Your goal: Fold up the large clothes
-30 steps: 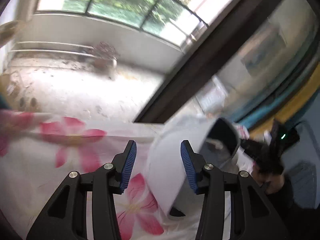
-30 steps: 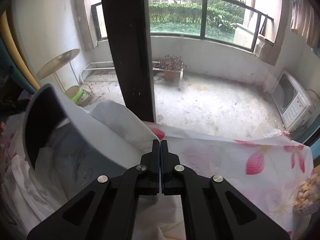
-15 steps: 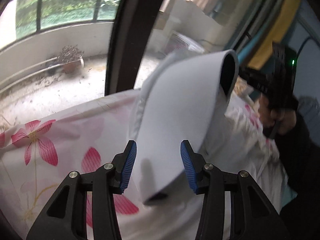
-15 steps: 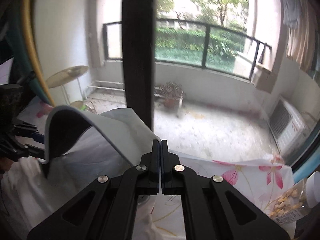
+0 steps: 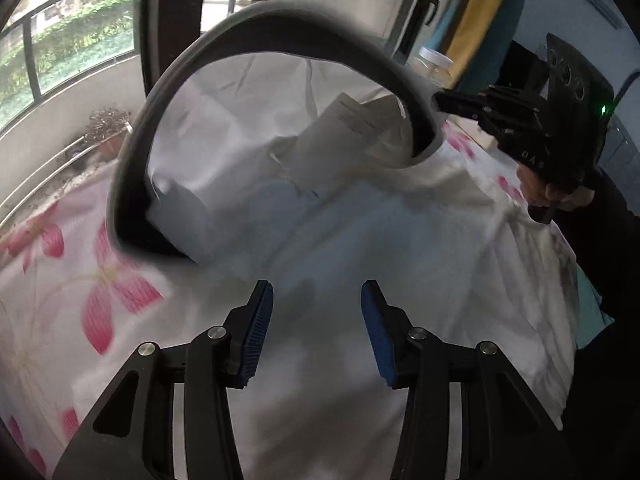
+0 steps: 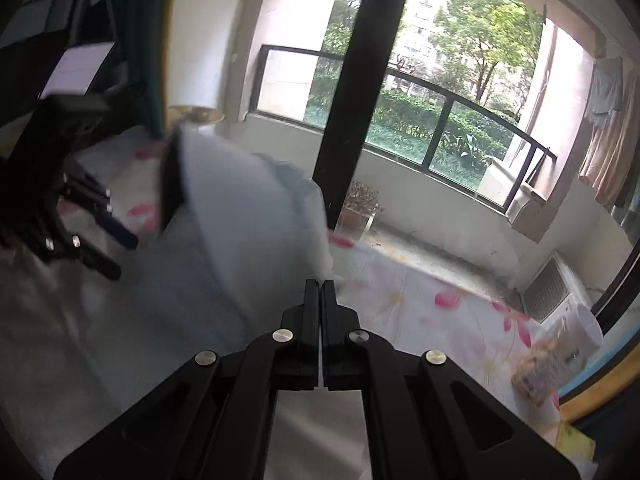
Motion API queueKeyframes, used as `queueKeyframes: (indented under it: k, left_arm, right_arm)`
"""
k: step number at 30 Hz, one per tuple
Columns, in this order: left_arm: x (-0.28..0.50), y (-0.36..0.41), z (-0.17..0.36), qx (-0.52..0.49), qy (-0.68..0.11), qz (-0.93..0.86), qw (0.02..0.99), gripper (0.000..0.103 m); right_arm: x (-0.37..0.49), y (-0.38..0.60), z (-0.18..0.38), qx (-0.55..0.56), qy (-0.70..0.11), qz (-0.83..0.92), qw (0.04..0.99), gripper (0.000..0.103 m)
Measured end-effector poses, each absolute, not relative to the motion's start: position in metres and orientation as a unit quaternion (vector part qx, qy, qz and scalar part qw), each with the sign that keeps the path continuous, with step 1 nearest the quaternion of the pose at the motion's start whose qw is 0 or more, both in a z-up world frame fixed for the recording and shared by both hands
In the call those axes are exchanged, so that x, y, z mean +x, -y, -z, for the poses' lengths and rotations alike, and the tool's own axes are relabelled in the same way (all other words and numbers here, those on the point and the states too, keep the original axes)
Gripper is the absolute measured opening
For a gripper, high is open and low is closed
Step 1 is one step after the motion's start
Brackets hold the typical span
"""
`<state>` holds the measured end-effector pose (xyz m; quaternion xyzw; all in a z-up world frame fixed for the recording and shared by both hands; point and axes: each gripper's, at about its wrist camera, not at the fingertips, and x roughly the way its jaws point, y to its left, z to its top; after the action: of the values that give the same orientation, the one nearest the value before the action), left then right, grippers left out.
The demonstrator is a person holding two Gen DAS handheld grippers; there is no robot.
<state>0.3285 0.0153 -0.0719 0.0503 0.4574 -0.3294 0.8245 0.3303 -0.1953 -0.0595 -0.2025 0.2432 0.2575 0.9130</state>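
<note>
I am working at a bed by a tall balcony window, with green hedges outside and a flowered sheet (image 5: 60, 300) covering the mattress. A white garment (image 5: 360, 240) lies spread over the middle of the bed, reaching toward its near edge. A flexible grey folding board (image 5: 240, 52), dark on its inner face, arches over the far part of the garment, with a paper tag (image 5: 352, 120) lying on the cloth under the arch. My right gripper (image 5: 444, 102) is pressed together on the edge of that board and holds it lifted; in its own view the fingers meet with no gap, the board (image 6: 240, 208) rising just left of them. My left gripper (image 5: 317, 304) hovers just above the garment with its blue-padded fingers (image 5: 260, 320) apart, gripping nothing.

I judge this to be an early step: placing the board as a template before any fold is made. Next I would lay the board flat and centred on the garment, then let go and take a side of the cloth to bring it over.

The tag carries print too blurred to read; letters on the right gripper's body look like "DAS", though I am not sure.
</note>
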Motion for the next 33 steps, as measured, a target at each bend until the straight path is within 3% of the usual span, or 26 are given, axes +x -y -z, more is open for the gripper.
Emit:
queueKeyframes:
  k: [7,14,23,33]
  left_arm:
    - [0.300,-0.037,0.019,0.038,-0.408,0.318,0.855,0.049]
    - [0.373,-0.048,-0.023,-0.016,-0.385,0.270,0.883,0.049]
    - [0.473,-0.036,0.020,-0.093,-0.440,0.252,0.857,0.049]
    - [0.428,0.014,0.071,-0.006,-0.498,0.327,0.803,0.049]
  right_arm:
    - [0.288,0.191,0.082,-0.280,-0.215,-0.246,0.903,0.001]
    - [0.280,0.198,0.087,-0.288,-0.214,-0.256,0.898,0.001]
    - [0.290,0.217,0.085,-0.210,-0.256,-0.264,0.906,0.001]
    - [0.302,0.227,0.092,-0.199,-0.276,-0.253,0.906,0.001]
